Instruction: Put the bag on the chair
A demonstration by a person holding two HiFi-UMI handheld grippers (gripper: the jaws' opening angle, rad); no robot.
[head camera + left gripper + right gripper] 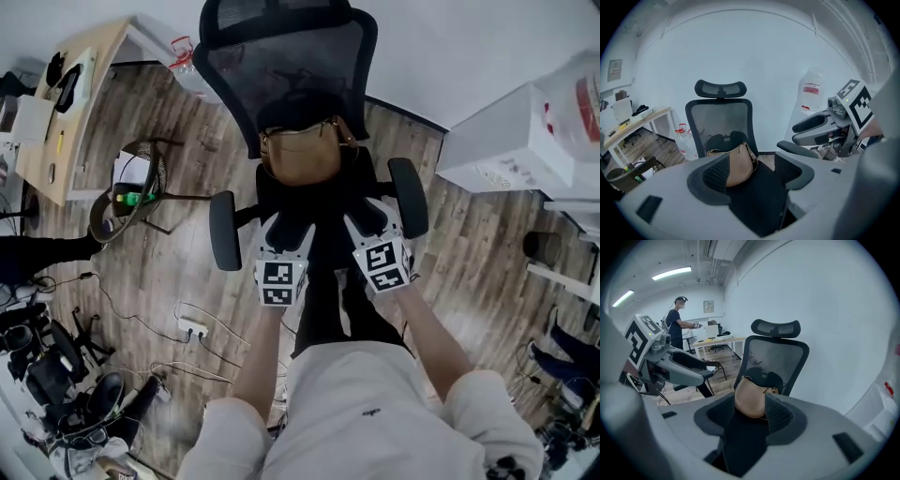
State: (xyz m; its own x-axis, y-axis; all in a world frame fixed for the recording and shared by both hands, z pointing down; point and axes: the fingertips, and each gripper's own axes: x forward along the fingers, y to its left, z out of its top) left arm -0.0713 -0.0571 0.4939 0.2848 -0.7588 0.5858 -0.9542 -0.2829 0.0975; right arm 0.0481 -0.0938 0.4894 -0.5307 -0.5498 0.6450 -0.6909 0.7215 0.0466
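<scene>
A tan bag (300, 155) sits on the seat of the black mesh office chair (286, 56), leaning against the backrest. The left gripper view shows the bag (739, 164) beyond the jaws, and so does the right gripper view, with the bag (750, 401) a little way off. My left gripper (289, 230) hovers over the seat's front edge, open and empty. Beside it, my right gripper (373, 217) also stands open with nothing between its pads. Neither gripper touches the bag.
The chair's armrests (223, 230) flank both grippers. A wooden desk (70, 103) and a small stand (131, 192) are at the left, with a power strip and cables (192, 328) on the floor. White boxes (511, 141) stand at the right. A person (675, 324) stands far back.
</scene>
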